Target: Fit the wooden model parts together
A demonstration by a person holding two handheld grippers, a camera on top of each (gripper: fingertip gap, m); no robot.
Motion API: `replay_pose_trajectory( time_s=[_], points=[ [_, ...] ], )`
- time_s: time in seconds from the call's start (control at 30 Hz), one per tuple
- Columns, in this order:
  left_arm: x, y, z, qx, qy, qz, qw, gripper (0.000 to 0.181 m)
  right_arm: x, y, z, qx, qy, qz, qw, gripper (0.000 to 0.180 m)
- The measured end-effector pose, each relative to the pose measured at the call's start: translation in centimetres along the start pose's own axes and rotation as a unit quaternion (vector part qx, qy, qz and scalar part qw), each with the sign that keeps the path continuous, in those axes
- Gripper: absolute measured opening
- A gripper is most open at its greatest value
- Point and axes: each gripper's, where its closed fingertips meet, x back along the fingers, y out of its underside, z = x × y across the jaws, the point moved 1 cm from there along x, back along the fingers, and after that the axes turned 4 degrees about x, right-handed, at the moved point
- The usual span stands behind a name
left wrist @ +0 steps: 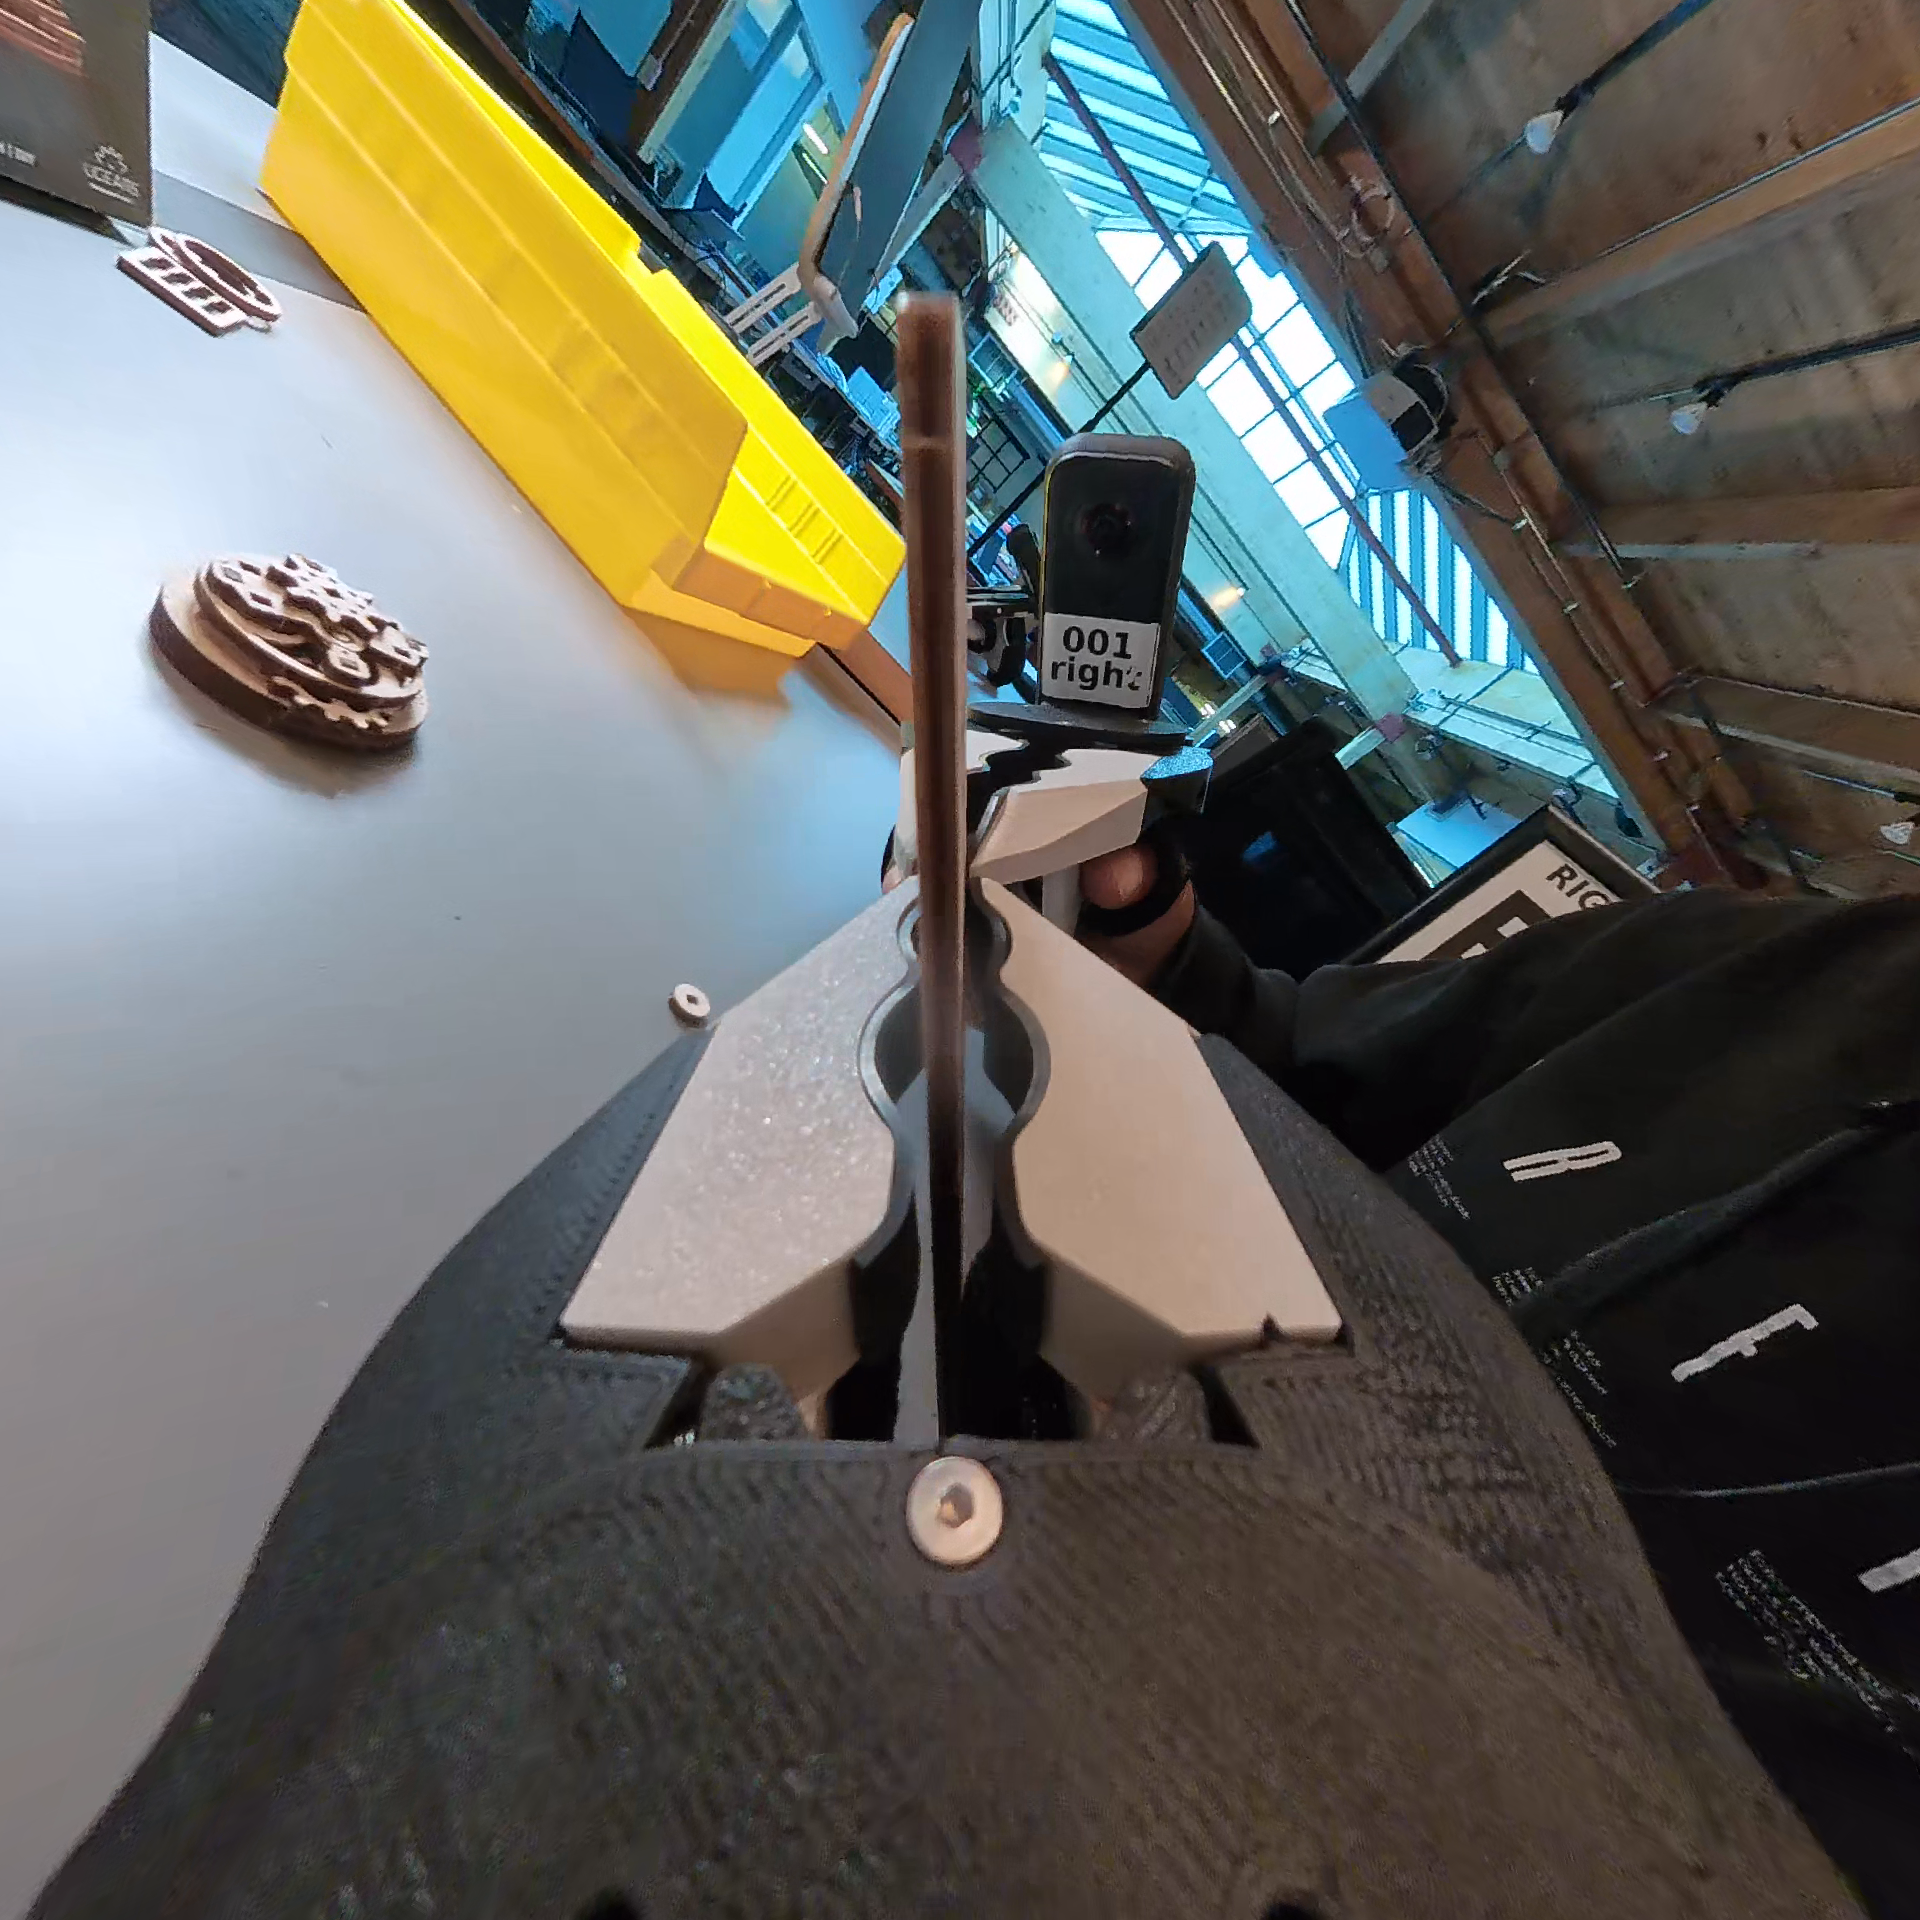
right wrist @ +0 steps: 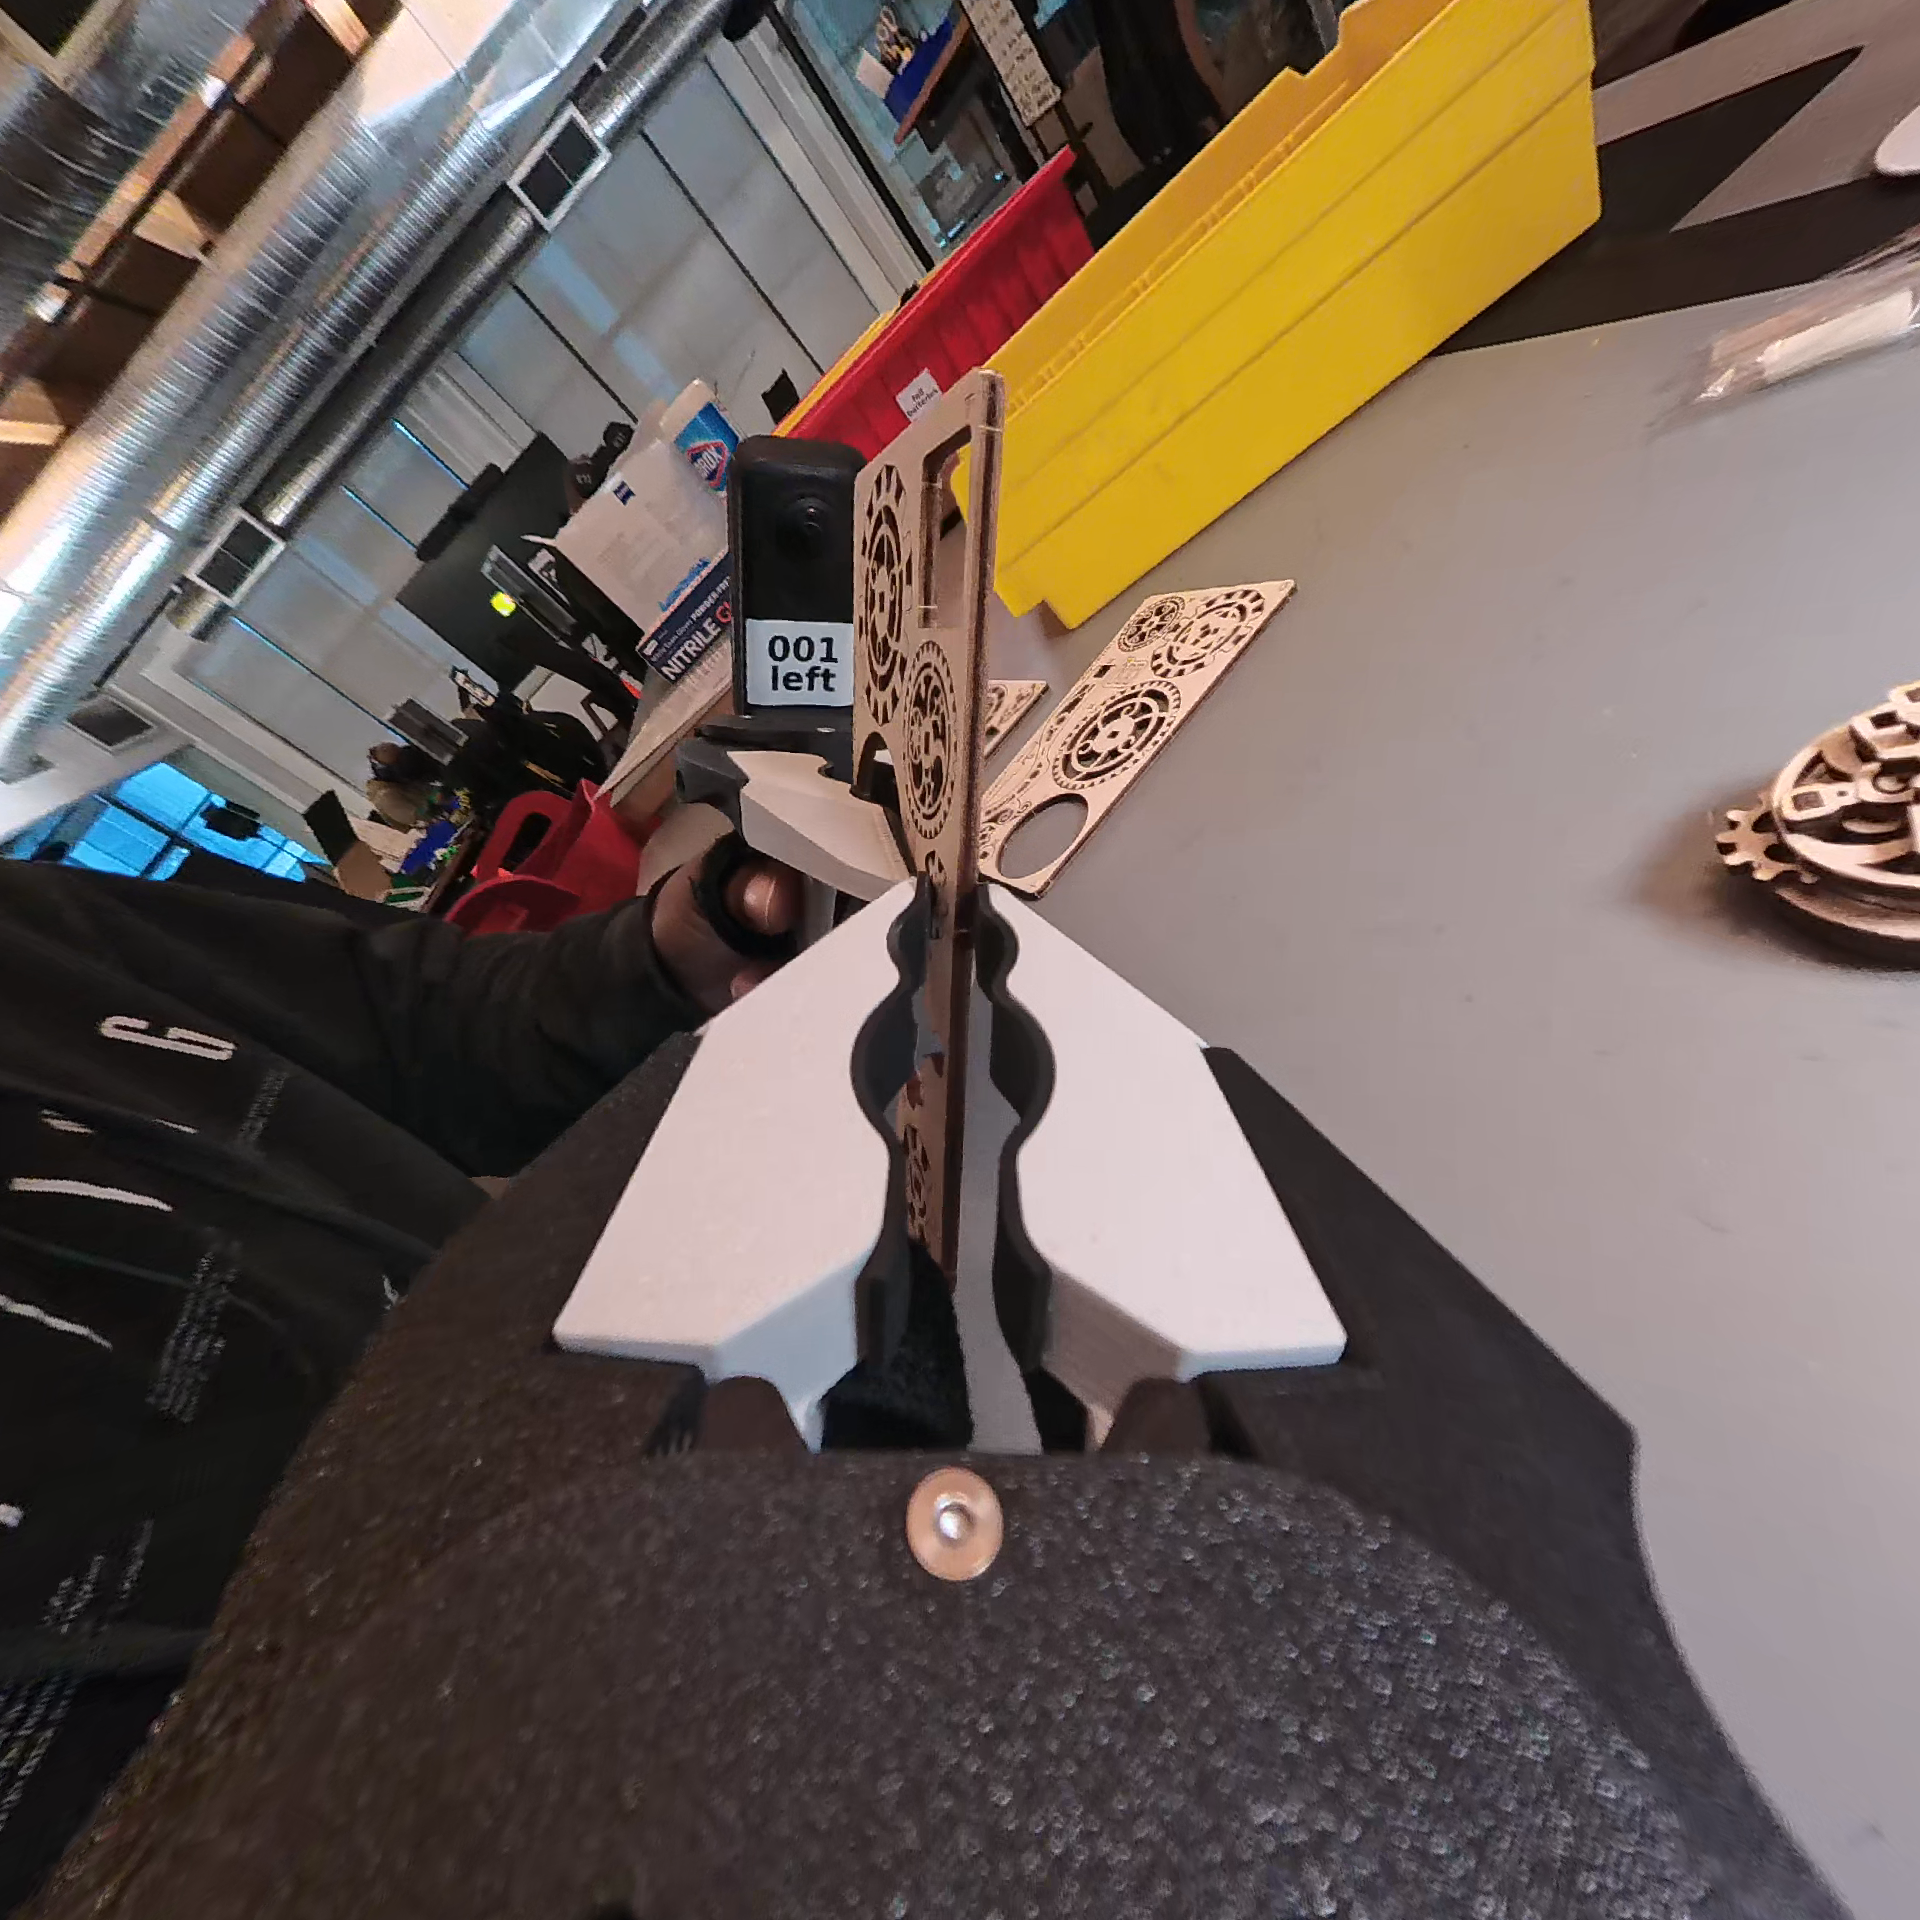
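Two close, tilted wrist views along opposing tongs, sharing wooden sheet (left wrist: 932, 665), yellow bin (right wrist: 1299, 312).

Yellow bin (left wrist: 582, 343) on the grey table (left wrist: 260, 935), lying left of and beyond the jaws in the left wrist view; in the right wrist view it lies beyond them to the right, with a red bin (right wrist: 966, 312) behind it; a clear plastic bag (right wrist: 1808, 343) far right; ribbed silver duct (right wrist: 312, 239) overhead, left

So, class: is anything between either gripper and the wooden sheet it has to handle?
Nothing visible. The left gripper and the right gripper are both shut on the same wooden sheet, held edge-up above the table, from opposite ends.
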Motion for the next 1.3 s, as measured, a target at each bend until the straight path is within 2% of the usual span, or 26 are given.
replay_pose_trajectory(
  time_s=[0.37, 0.6, 0.9, 1.2, 1.3],
  points=[
    [0.3, -0.5, -0.6, -0.013, -0.034, 0.021, 0.999, 0.002, -0.1, -0.3, 0.8, -0.027, -0.031, 0.013, 0.999, 0.004],
    [0.3, 0.0, -1.8, -0.009, -0.061, 0.012, 0.998, 0.002, -0.5, 0.2, 1.9, 0.025, 0.04, -0.011, 0.999, 0.005],
    [-0.1, 1.9, -3.5, 0.029, -0.101, -0.032, 0.994, 0.002, -0.2, 2.5, 3.2, 0.03, 0.122, -0.062, 0.99, 0.007],
    [0.0, 2.2, -4.5, 0.068, -0.113, -0.046, 0.99, 0.0, -0.5, 3.1, 4.0, 0.046, 0.157, -0.094, 0.982, 0.008],
    [-0.1, 2.0, -4.0, 0.058, -0.097, -0.041, 0.993, 0.002, -0.4, 2.5, 3.7, 0.028, 0.122, -0.084, 0.989, 0.008]
  ],
)
